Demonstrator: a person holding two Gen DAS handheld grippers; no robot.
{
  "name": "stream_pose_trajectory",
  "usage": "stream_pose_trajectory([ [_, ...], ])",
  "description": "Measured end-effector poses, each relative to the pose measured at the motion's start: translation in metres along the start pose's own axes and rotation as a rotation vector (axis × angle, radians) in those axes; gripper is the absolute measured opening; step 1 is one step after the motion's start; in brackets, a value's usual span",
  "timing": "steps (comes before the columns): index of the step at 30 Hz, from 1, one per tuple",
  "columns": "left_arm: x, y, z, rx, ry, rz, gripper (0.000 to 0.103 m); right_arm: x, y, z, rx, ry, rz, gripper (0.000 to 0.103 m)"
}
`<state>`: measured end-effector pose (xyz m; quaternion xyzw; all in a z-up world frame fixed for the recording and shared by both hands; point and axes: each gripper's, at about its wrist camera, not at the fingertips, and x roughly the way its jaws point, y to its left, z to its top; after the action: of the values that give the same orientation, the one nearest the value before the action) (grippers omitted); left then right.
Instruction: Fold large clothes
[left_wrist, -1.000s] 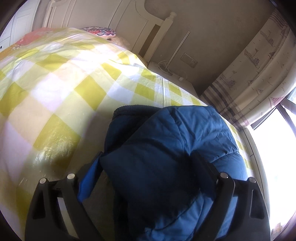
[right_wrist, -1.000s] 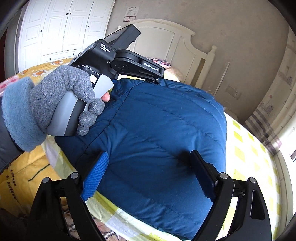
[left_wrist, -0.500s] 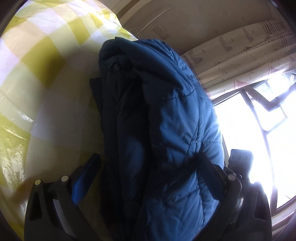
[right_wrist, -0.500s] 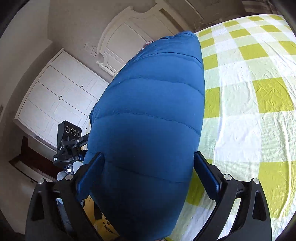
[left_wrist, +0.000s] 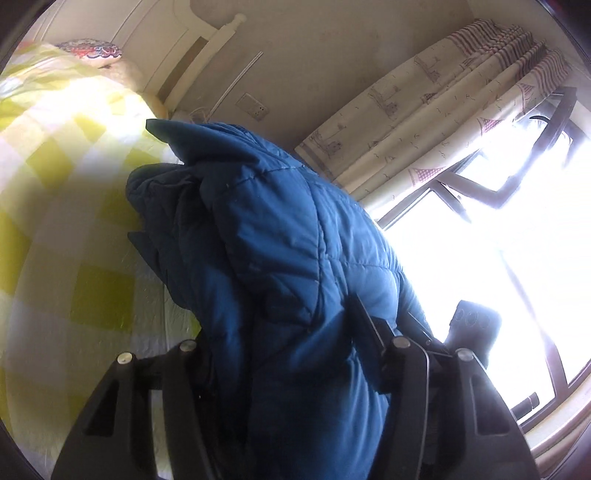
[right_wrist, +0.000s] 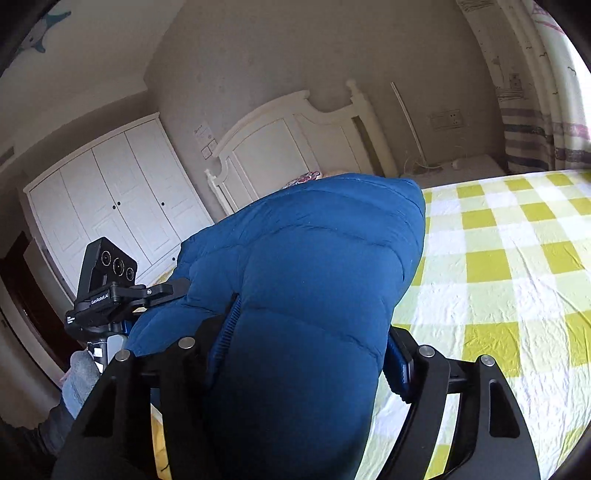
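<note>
Bed (right_wrist: 509, 258): covered by a yellow-and-white checked sheet, creased, with a cream headboard (right_wrist: 280, 147) at its far end. Wardrobe (right_wrist: 110, 206): white, panelled doors, against the wall left of the headboard in the right wrist view. Curtain (left_wrist: 436, 110): pale, printed, hanging beside a bright window (left_wrist: 517, 240). Blue padded jacket (right_wrist: 306, 295): quilted, bunched into a thick bundle, lying over the sheet near the bed's edge and filling the middle of both views. Left tongs (left_wrist: 280, 343): jaws closing, the jacket's folded bulk between them, the right pad dug into the fabric. Right tongs (right_wrist: 310, 332): jaws closing on the opposite side of the same bundle, both pads against the padding. Gloved hand (right_wrist: 79, 380): grey, at the lower left of the right wrist view, gripping the left tongs' handle.
</note>
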<state>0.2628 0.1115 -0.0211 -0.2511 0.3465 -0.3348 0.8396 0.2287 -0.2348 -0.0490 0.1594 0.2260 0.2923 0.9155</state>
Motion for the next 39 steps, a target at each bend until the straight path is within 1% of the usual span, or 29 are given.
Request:
stream_pose_trajectory([
  [3, 0.048, -0.016, 0.034, 0.037, 0.006, -0.017, 0.056, -0.006, -0.036, 0.034, 0.000, -0.050, -0.054, 0.073],
  [5, 0.086, -0.015, 0.050, 0.018, 0.033, -0.013, 0.057, -0.002, -0.071, 0.053, 0.025, -0.044, -0.093, 0.072],
  [7, 0.126, -0.002, 0.055, -0.037, 0.075, 0.025, 0.057, 0.013, -0.116, 0.063, 0.122, 0.019, -0.144, 0.072],
  [8, 0.146, 0.006, 0.053, -0.064, 0.100, 0.060, 0.058, 0.024, -0.135, 0.062, 0.153, 0.063, -0.192, 0.072],
  [9, 0.166, 0.013, 0.047, -0.098, 0.131, 0.096, 0.067, 0.036, -0.152, 0.056, 0.178, 0.123, -0.253, 0.077],
  [10, 0.175, 0.017, 0.042, -0.111, 0.115, 0.112, 0.071, 0.045, -0.163, 0.050, 0.202, 0.156, -0.293, 0.078],
  [11, 0.176, 0.017, 0.039, -0.103, 0.087, 0.116, 0.076, 0.044, -0.168, 0.049, 0.205, 0.142, -0.299, 0.079],
  [12, 0.176, 0.014, 0.039, -0.095, 0.082, 0.132, 0.079, 0.041, -0.167, 0.049, 0.200, 0.132, -0.299, 0.082],
  [14, 0.169, 0.008, 0.040, -0.070, 0.088, 0.182, 0.081, 0.035, -0.156, 0.053, 0.182, 0.137, -0.326, 0.087],
  [16, 0.153, -0.006, 0.041, -0.006, 0.085, 0.250, 0.080, 0.015, -0.138, 0.058, 0.149, 0.106, -0.339, 0.088],
  [17, 0.140, -0.018, 0.041, 0.042, 0.054, 0.298, 0.080, 0.003, -0.125, 0.061, 0.130, 0.074, -0.340, 0.088],
  [19, 0.102, -0.049, 0.038, 0.184, -0.060, 0.361, 0.095, -0.027, -0.091, 0.061, 0.057, 0.002, -0.344, 0.089],
  [20, 0.078, -0.069, 0.032, 0.260, -0.132, 0.388, 0.101, -0.040, -0.075, 0.059, 0.007, -0.031, -0.333, 0.089],
  [22, 0.035, -0.105, 0.011, 0.377, -0.254, 0.449, 0.101, -0.067, -0.040, 0.046, -0.095, -0.090, -0.336, 0.092],
  [23, 0.017, -0.121, -0.002, 0.423, -0.301, 0.466, 0.101, -0.078, -0.023, 0.036, -0.143, -0.113, -0.347, 0.097],
  [24, 0.002, -0.138, -0.017, 0.462, -0.346, 0.486, 0.101, -0.089, -0.009, 0.026, -0.189, -0.137, -0.355, 0.098],
  [25, -0.005, -0.157, -0.029, 0.489, -0.391, 0.520, 0.101, -0.099, 0.003, 0.014, -0.229, -0.159, -0.355, 0.098],
  [26, -0.016, -0.165, -0.047, 0.497, -0.431, 0.566, 0.101, -0.106, 0.011, 0.001, -0.261, -0.172, -0.357, 0.098],
  [28, -0.018, -0.180, -0.072, 0.471, -0.482, 0.670, 0.101, -0.114, 0.019, -0.023, -0.295, -0.176, -0.384, 0.098],
  [29, -0.018, -0.181, -0.086, 0.459, -0.480, 0.685, 0.101, -0.117, 0.021, -0.035, -0.296, -0.172, -0.396, 0.098],
  [31, -0.005, -0.188, -0.105, 0.456, -0.413, 0.639, 0.101, -0.117, 0.017, -0.053, -0.276, -0.140, -0.410, 0.098],
  [32, 0.000, -0.187, -0.117, 0.456, -0.379, 0.640, 0.101, -0.118, 0.017, -0.061, -0.269, -0.127, -0.416, 0.098],
  [33, 0.002, -0.188, -0.134, 0.456, -0.354, 0.661, 0.101, -0.119, 0.017, -0.069, -0.271, -0.118, -0.423, 0.098],
  [34, 0.008, -0.188, -0.145, 0.457, -0.338, 0.684, 0.101, -0.121, 0.018, -0.076, -0.275, -0.117, -0.432, 0.098],
  [35, 0.014, -0.185, -0.152, 0.458, -0.324, 0.691, 0.101, -0.124, 0.020, -0.083, -0.273, -0.121, -0.439, 0.098],
  [37, 0.017, -0.180, -0.169, 0.451, -0.290, 0.674, 0.101, -0.129, 0.020, -0.091, -0.272, -0.136, -0.453, 0.098],
  [39, 0.017, -0.176, -0.176, 0.434, -0.282, 0.678, 0.101, -0.132, 0.019, -0.096, -0.262, -0.143, -0.462, 0.098],
])
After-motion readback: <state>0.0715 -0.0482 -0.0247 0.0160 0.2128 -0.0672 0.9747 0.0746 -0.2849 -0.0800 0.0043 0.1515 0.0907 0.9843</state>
